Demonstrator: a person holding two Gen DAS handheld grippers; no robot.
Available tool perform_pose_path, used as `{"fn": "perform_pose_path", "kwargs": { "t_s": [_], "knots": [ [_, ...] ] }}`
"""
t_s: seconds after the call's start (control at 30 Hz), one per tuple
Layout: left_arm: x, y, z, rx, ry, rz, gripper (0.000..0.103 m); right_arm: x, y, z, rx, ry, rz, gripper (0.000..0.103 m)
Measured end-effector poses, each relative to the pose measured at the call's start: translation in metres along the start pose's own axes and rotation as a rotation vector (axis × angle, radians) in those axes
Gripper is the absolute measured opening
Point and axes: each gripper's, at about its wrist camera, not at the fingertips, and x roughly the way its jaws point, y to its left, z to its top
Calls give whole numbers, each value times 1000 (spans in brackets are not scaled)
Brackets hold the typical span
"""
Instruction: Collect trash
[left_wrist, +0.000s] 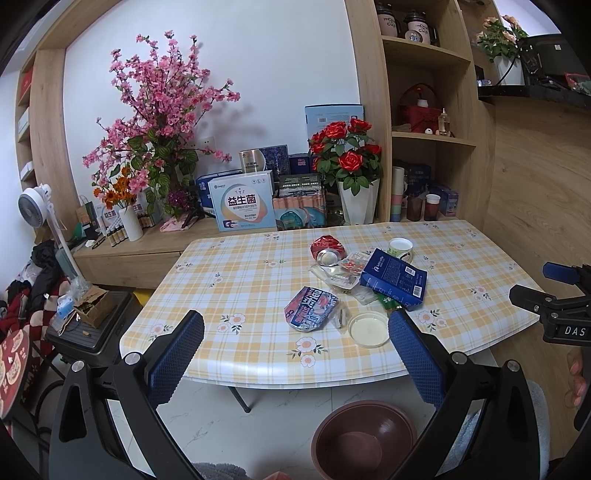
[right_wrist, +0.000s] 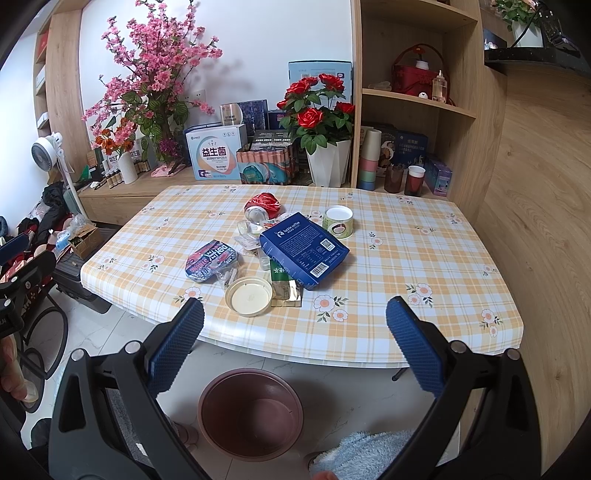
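Trash lies in a heap mid-table: a crushed red can (left_wrist: 327, 250) (right_wrist: 263, 207), a blue coffee box (left_wrist: 394, 277) (right_wrist: 303, 248), a crumpled blue-pink wrapper (left_wrist: 311, 307) (right_wrist: 210, 260), a round white lid (left_wrist: 368, 328) (right_wrist: 249, 296), a small paper cup (left_wrist: 400, 248) (right_wrist: 338, 220), a green-gold sachet (right_wrist: 283, 286) and clear plastic bits. A brown bin (left_wrist: 364, 439) (right_wrist: 251, 413) stands on the floor below the table's front edge. My left gripper (left_wrist: 295, 354) is open, empty, short of the table edge. My right gripper (right_wrist: 295, 343) is open too, likewise empty.
The checked tablecloth table (left_wrist: 229, 280) (right_wrist: 406, 258) stands against a low wooden cabinet holding flower vases (left_wrist: 357, 201) and boxes. Shelves rise at the right. A black case (left_wrist: 92, 325), a fan (left_wrist: 35, 206) and clothes crowd the left floor. A wooden wall (right_wrist: 535, 221) borders the right.
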Motion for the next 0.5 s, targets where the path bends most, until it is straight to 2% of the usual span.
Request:
{"fn": "perform_pose_path", "kwargs": {
  "t_s": [0.27, 0.4, 0.5],
  "knots": [
    [0, 3, -2, 10, -18, 16, 98, 1, 0, 0, -11, 4, -7, 97],
    [2, 8, -6, 4, -48, -6, 98, 5, -4, -1, -11, -5, -20, 97],
    [11, 12, -11, -11, -42, -10, 98, 15, -13, -4, 9, -13, -21, 97]
  ]
}}
